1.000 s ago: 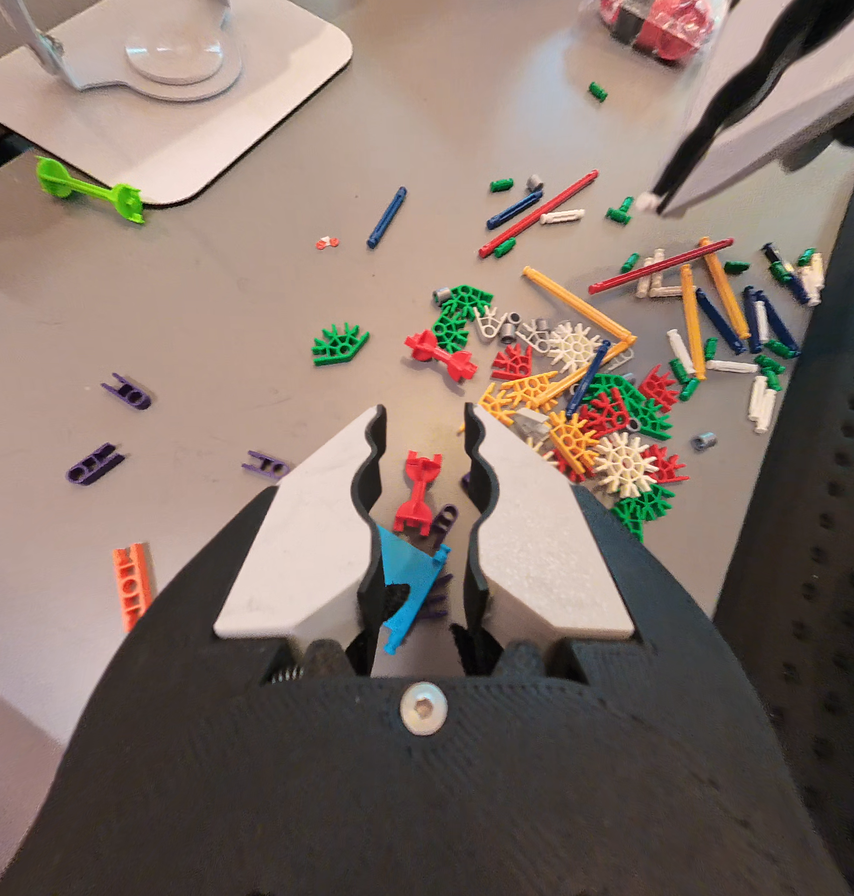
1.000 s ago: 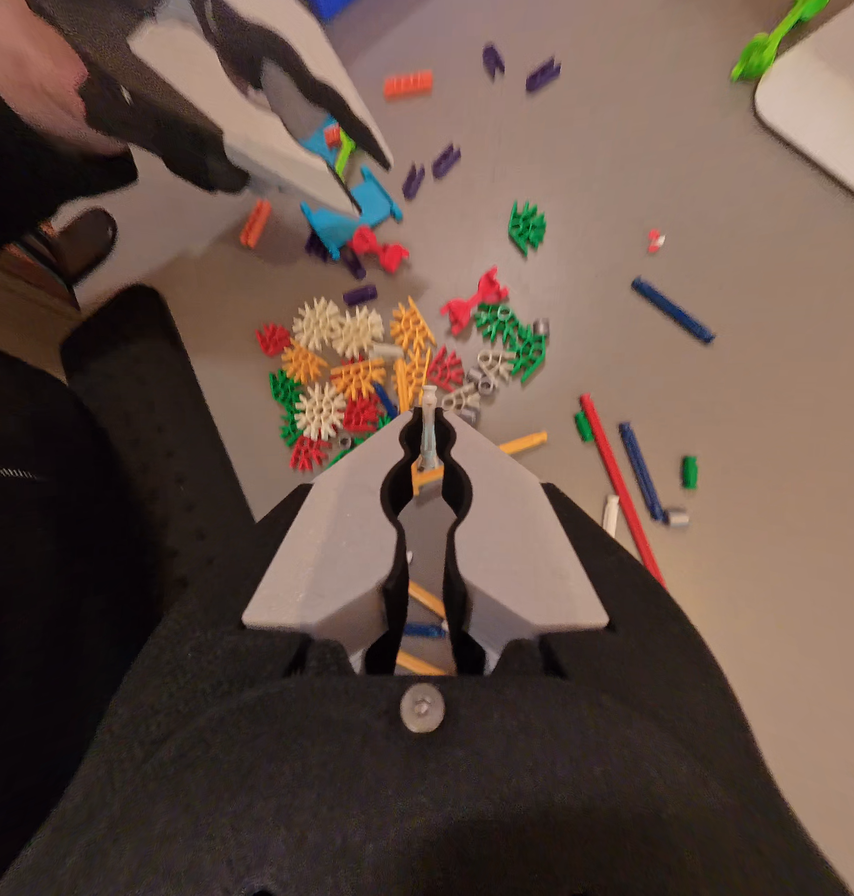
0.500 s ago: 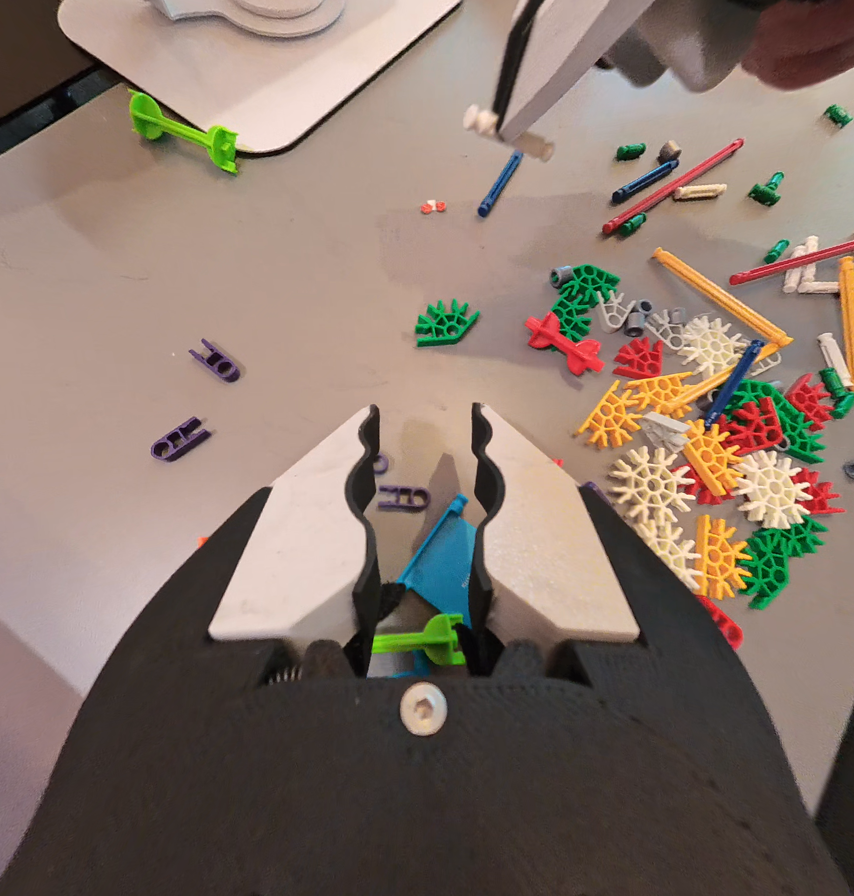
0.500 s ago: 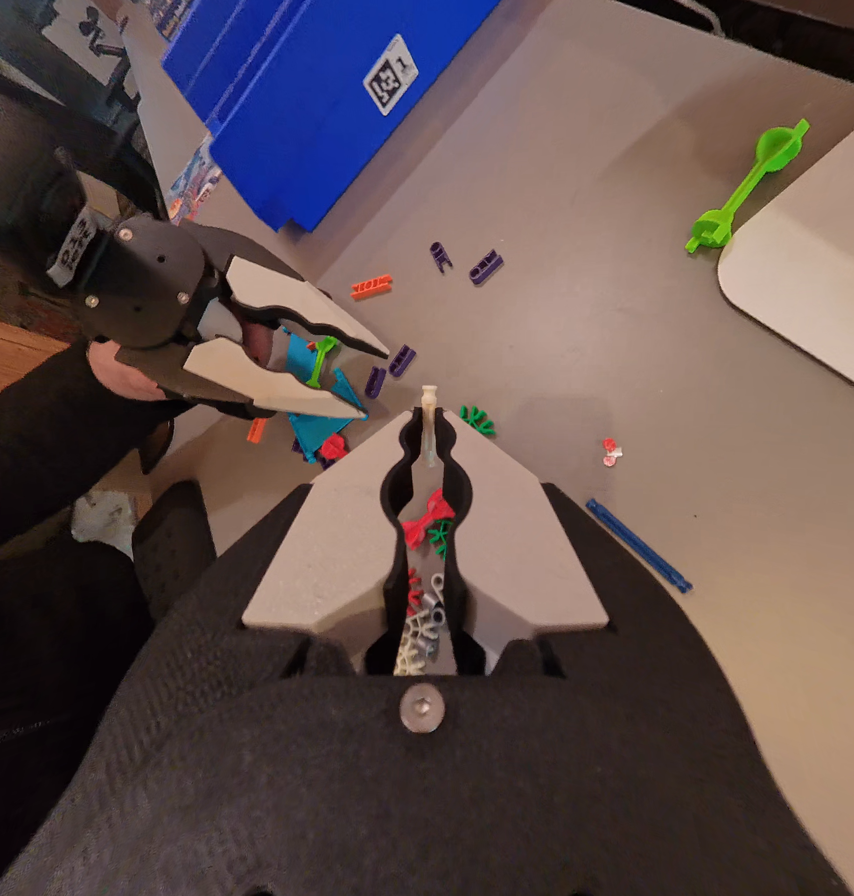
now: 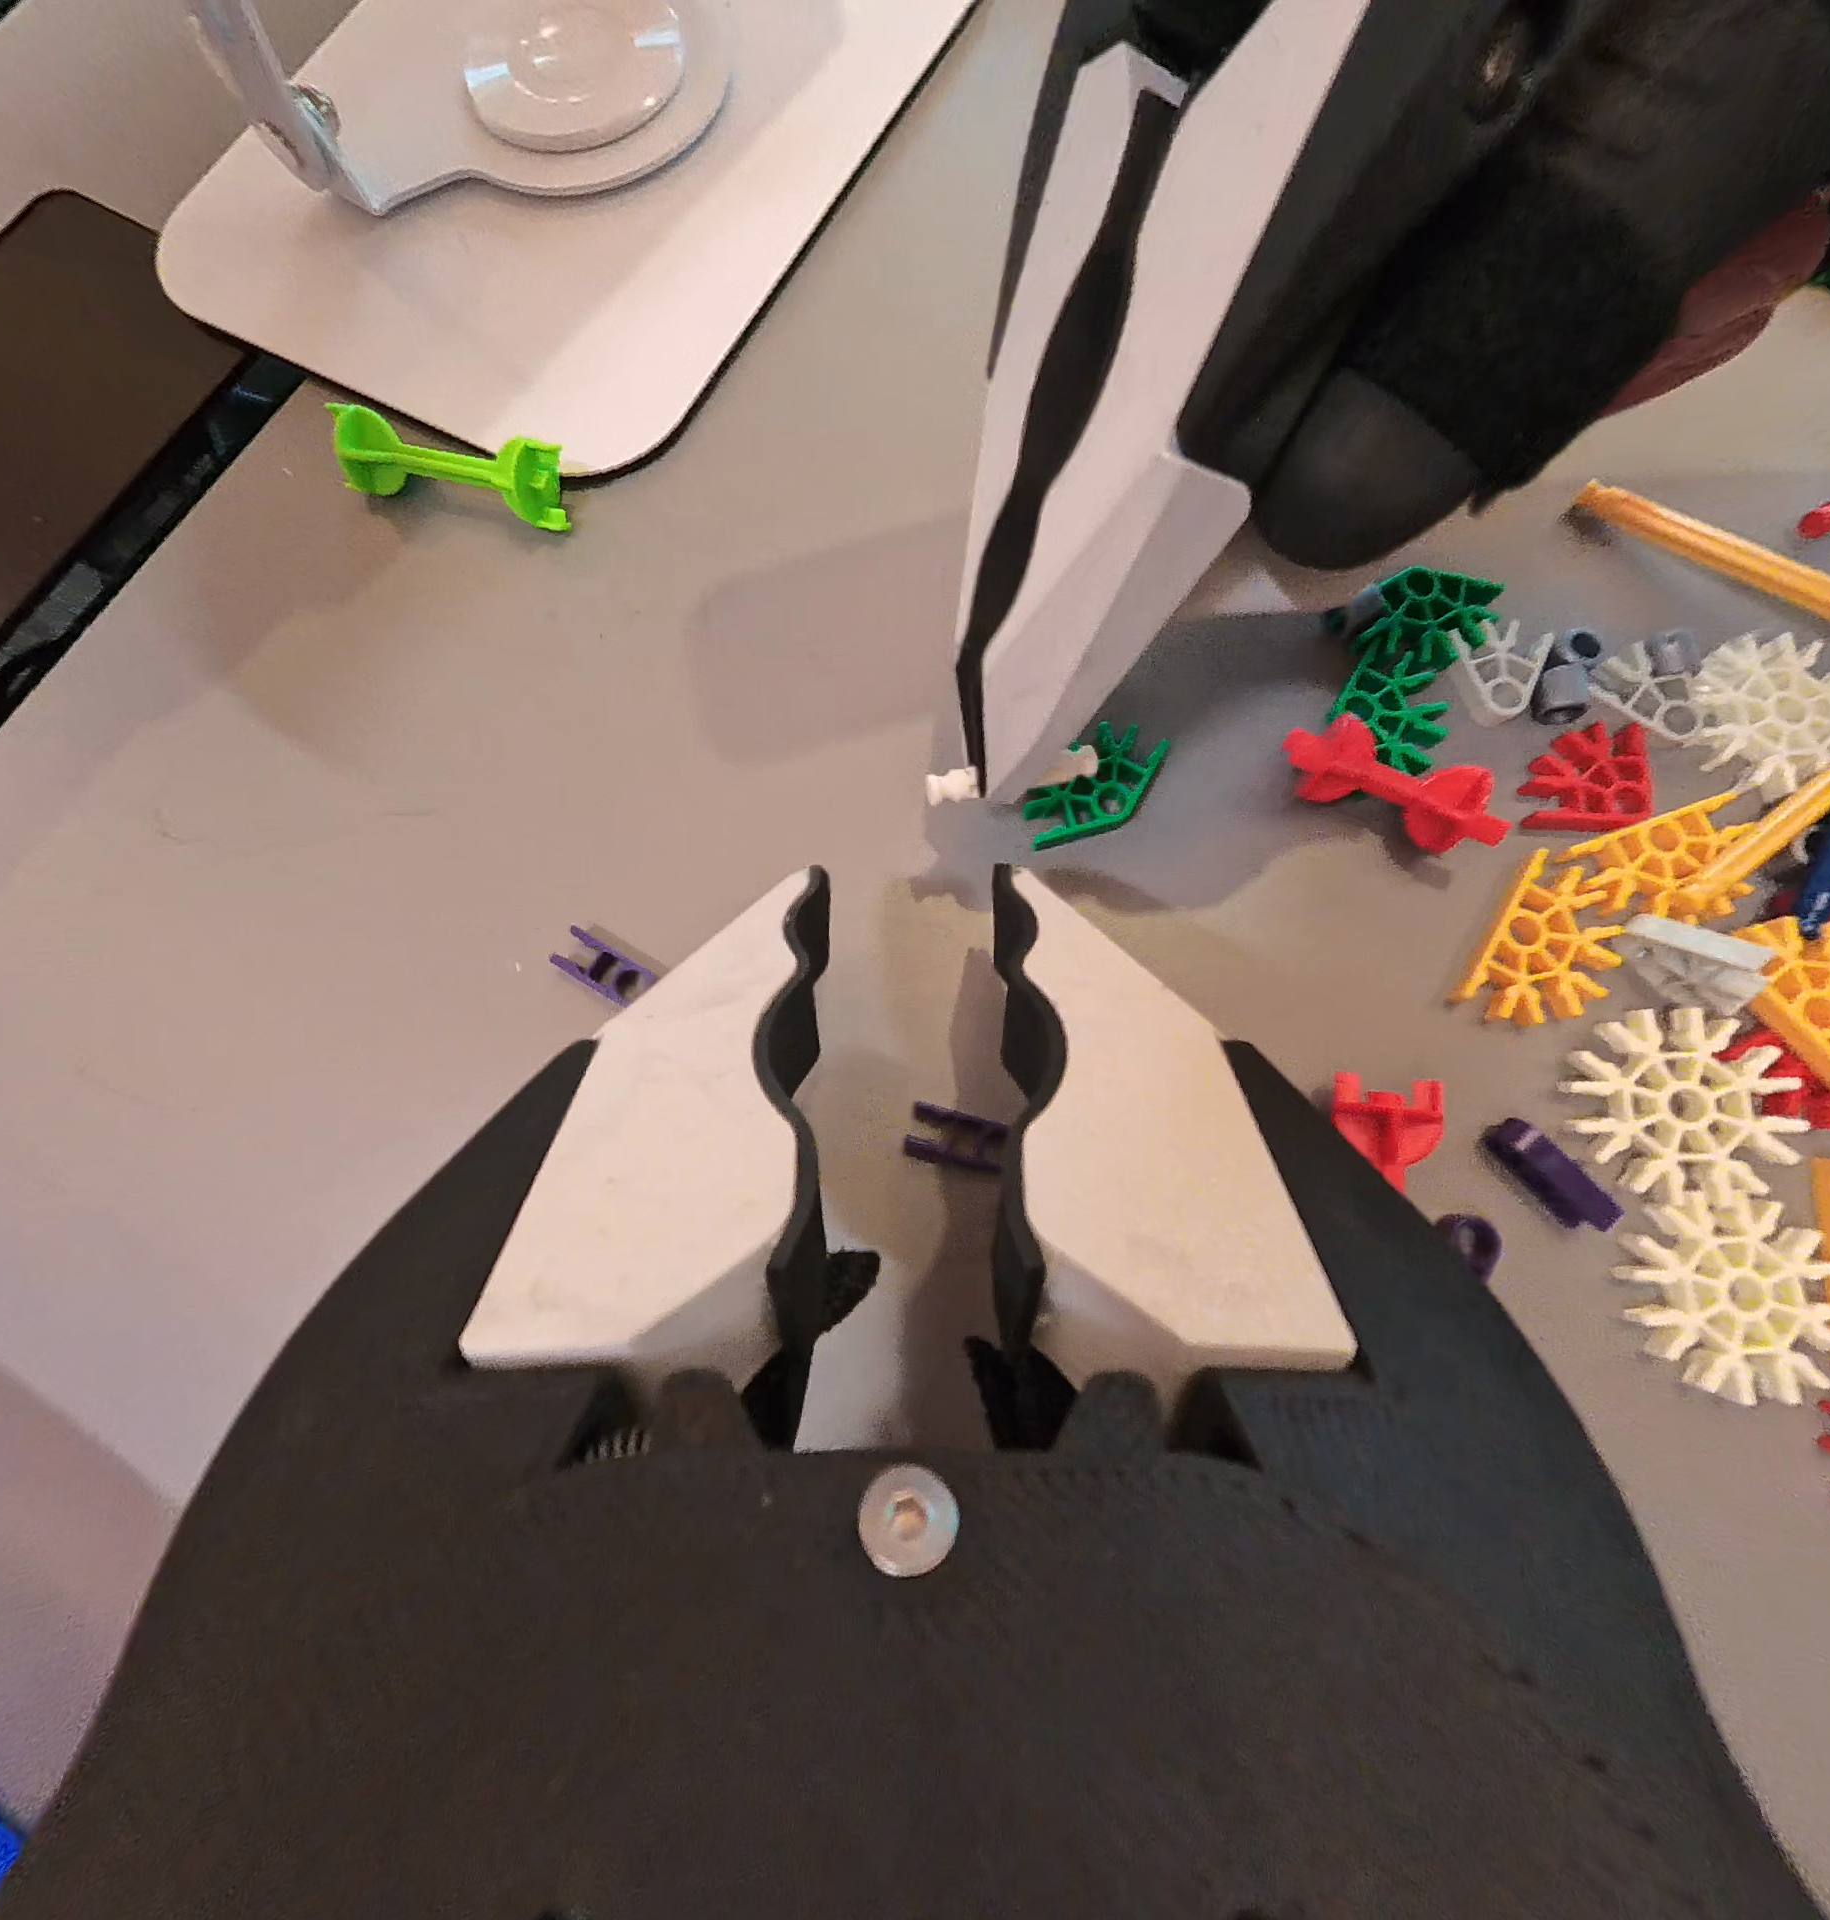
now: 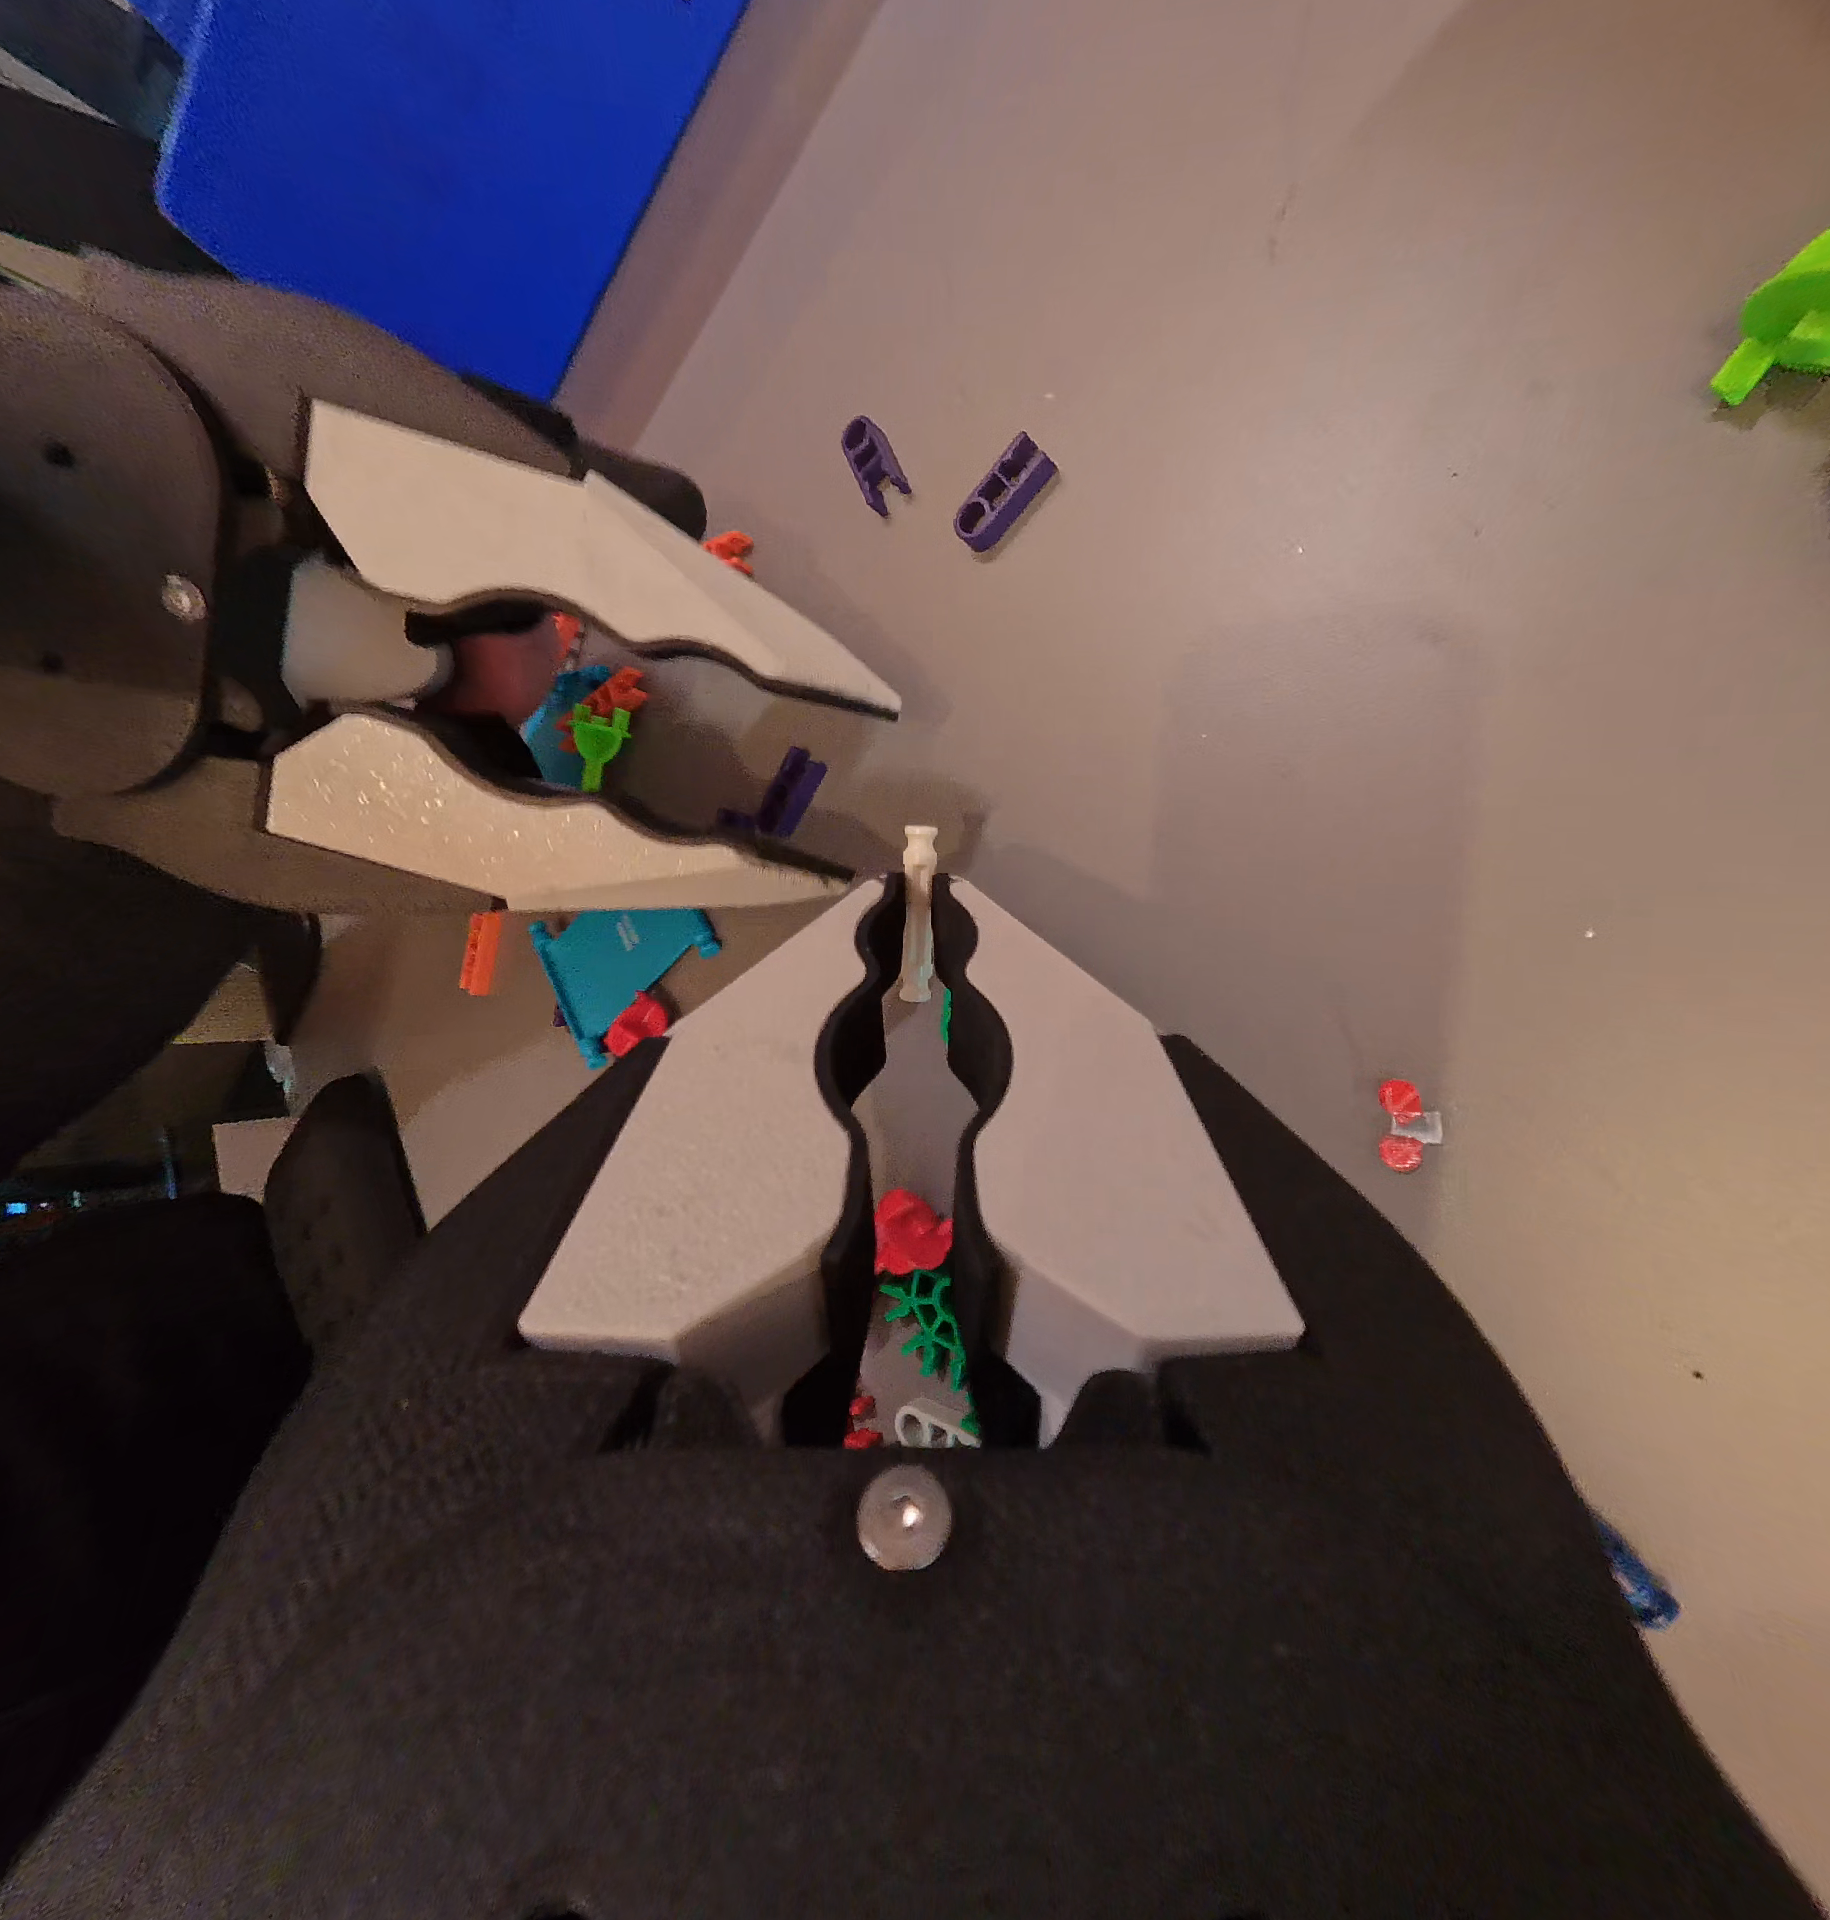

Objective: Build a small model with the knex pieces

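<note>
My right gripper (image 6: 919, 883) is shut on a short white rod (image 6: 919, 914) that sticks out past its tips. In the left wrist view it (image 5: 978, 779) reaches down from the upper right, with the rod (image 5: 947, 785) just ahead of my left gripper (image 5: 909, 878). My left gripper is open and empty, its jaws a finger-width apart above a purple clip (image 5: 958, 1132) on the grey table (image 5: 371, 831). In the right wrist view the left gripper (image 6: 864, 790) lies at the left, its lower tip almost touching the right gripper's tips. A green fan connector (image 5: 1098, 779) lies just right of the rod.
A heap of white, yellow, red and green connectors (image 5: 1680, 1101) lies at the right. A lime green piece (image 5: 443, 473) lies by a white stand base (image 5: 537, 239). A teal panel (image 6: 610, 966), an orange piece (image 6: 480, 951), purple clips (image 6: 1004, 488) and a blue bin (image 6: 423, 156) show at the left. My two grippers' fingertips are within a few centimetres of each other. The purple clip (image 5: 958, 1132) lies around 5 centimeters away from my left fingertips. Seen from the right wrist view (image 6: 790, 792) as well.
The right gripper has carried the white rod from over the heap to the left gripper's tips. The left gripper has moved forward off the teal panel. The two now nearly meet.
</note>
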`<state>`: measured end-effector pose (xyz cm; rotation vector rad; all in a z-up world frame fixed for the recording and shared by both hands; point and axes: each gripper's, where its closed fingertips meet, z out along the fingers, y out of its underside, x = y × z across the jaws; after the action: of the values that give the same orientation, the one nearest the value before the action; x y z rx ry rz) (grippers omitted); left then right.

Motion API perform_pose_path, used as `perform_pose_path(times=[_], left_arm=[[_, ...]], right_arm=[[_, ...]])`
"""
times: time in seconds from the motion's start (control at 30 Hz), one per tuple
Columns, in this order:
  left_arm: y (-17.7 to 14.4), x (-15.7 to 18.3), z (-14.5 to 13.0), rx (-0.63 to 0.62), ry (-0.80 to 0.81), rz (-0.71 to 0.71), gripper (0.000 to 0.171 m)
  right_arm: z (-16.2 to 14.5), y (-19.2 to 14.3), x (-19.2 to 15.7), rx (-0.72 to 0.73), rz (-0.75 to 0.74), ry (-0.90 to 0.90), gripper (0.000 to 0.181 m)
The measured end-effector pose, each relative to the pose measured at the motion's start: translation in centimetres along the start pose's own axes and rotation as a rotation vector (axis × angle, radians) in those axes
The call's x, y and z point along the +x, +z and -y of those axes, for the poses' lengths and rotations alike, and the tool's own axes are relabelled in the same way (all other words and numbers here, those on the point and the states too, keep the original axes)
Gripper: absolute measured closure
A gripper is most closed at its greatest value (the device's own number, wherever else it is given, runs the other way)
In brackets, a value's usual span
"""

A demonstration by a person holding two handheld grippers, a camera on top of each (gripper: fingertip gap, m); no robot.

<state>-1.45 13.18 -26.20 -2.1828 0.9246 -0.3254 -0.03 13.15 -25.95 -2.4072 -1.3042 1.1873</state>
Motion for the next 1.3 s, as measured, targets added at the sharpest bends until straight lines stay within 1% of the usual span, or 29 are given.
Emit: perform_pose_path(times=[0.07, 0.2, 0.3, 0.4, 0.53, 0.73, 0.83, 0.87, 0.9, 1.03, 1.17, 1.3], left_arm=[[0.3, -0.3, -0.1, -0.024, 0.037, -0.031, 0.143], [0.8, -0.7, 0.0, -0.059, 0.095, -0.05, 0.144], [1.2, -0.5, -0.2, -0.078, 0.112, -0.07, 0.144], [1.7, -0.3, -0.8, -0.108, 0.131, -0.083, 0.145], [1.9, -0.2, -1.0, -0.119, 0.145, -0.098, 0.146], [2.1, -0.1, -1.0, -0.131, 0.163, -0.108, 0.147], [2.1, 0.0, -0.9, -0.132, 0.181, -0.119, 0.149], [2.0, 0.1, -0.8, -0.13, 0.189, -0.126, 0.149], [2.0, 0.2, -0.7, -0.125, 0.193, -0.131, 0.151], [2.0, 0.7, -0.1, -0.1, 0.209, -0.161, 0.156], [2.3, 1.3, 0.0, -0.092, 0.228, -0.189, 0.159], [2.6, 1.5, -0.2, -0.086, 0.222, -0.212, 0.161]], right_arm=[[0.0, 0.4, 0.1, -0.008, -0.015, 0.003, 0.179], [-0.4, 1.2, 0.4, -0.021, -0.04, -0.002, 0.179], [-0.6, 1.4, 0.8, -0.033, -0.073, -0.028, 0.179], [-0.6, 1.4, 0.9, -0.028, -0.082, -0.03, 0.178], [-0.7, 1.4, 1.0, -0.024, -0.08, -0.018, 0.178], [-0.5, 1.2, 1.0, -0.012, -0.077, -0.022, 0.166], [-0.4, 0.1, 0.9, -0.011, -0.1, -0.057, 0.168], [-0.6, -0.2, 0.6, -0.022, -0.1, -0.082, 0.177], [-0.8, -0.4, 0.5, -0.038, -0.109, -0.11, 0.181], [-1.7, -0.2, 0.3, -0.094, -0.144, -0.184, 0.181], [-2.1, 0.6, 0.5, -0.132, -0.169, -0.206, 0.181], [-2.2, 0.6, 0.9, -0.146, -0.193, -0.208, 0.181]])
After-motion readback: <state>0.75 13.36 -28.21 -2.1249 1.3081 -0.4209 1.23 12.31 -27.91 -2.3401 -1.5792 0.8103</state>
